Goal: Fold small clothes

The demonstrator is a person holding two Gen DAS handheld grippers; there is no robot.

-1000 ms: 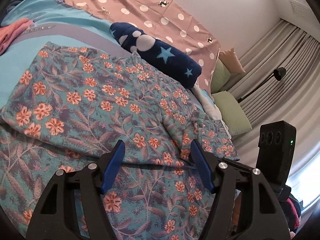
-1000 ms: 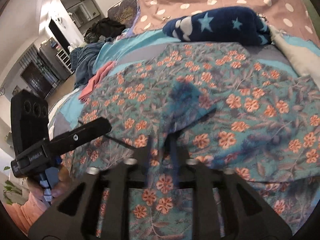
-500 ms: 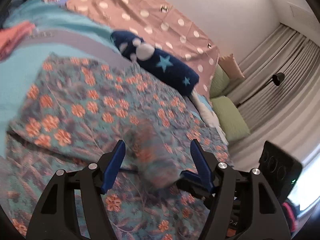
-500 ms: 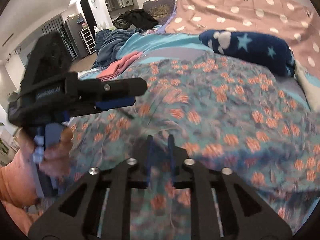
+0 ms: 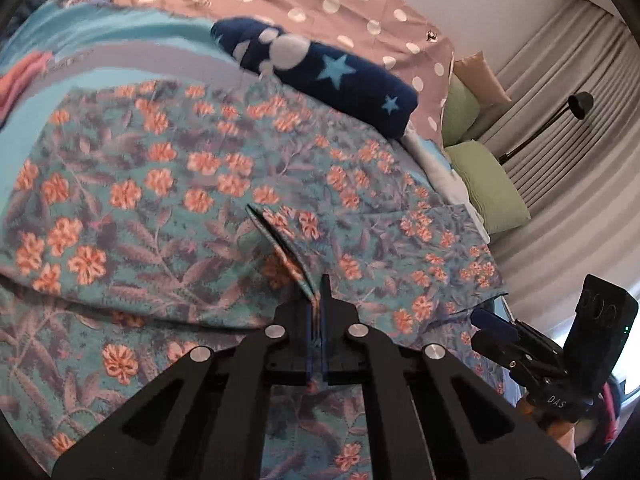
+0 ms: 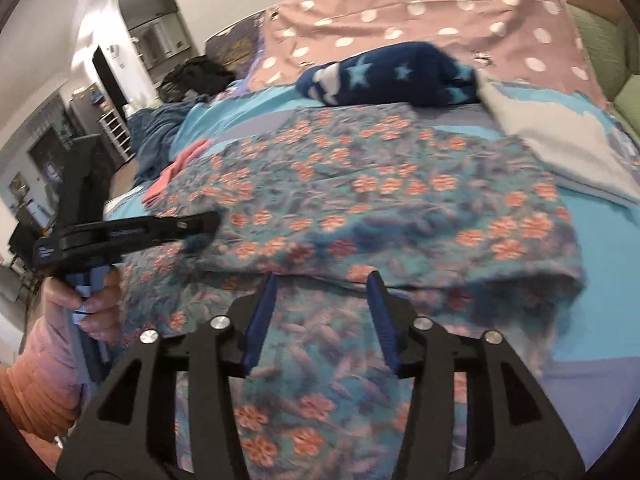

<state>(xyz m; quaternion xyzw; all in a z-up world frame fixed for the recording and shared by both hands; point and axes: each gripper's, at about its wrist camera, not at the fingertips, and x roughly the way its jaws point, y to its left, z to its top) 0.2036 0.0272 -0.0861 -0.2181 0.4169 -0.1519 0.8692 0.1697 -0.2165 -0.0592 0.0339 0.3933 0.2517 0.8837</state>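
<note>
Floral garment (image 5: 168,184) spread half-folded on the bed (image 6: 600,280), thin, limp, light, best taken by a hem edge; left gripper (image 5: 318,300) pinched shut on a raised fold, right gripper (image 6: 322,300) opening, jaws holding nothing

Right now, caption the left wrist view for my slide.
Left gripper shut on a fold of the floral garment spread on the bed.

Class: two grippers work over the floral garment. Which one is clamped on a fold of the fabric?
The left gripper: it pinches a raised fold of the floral garment. The right gripper is opening, clamping nothing.
</note>
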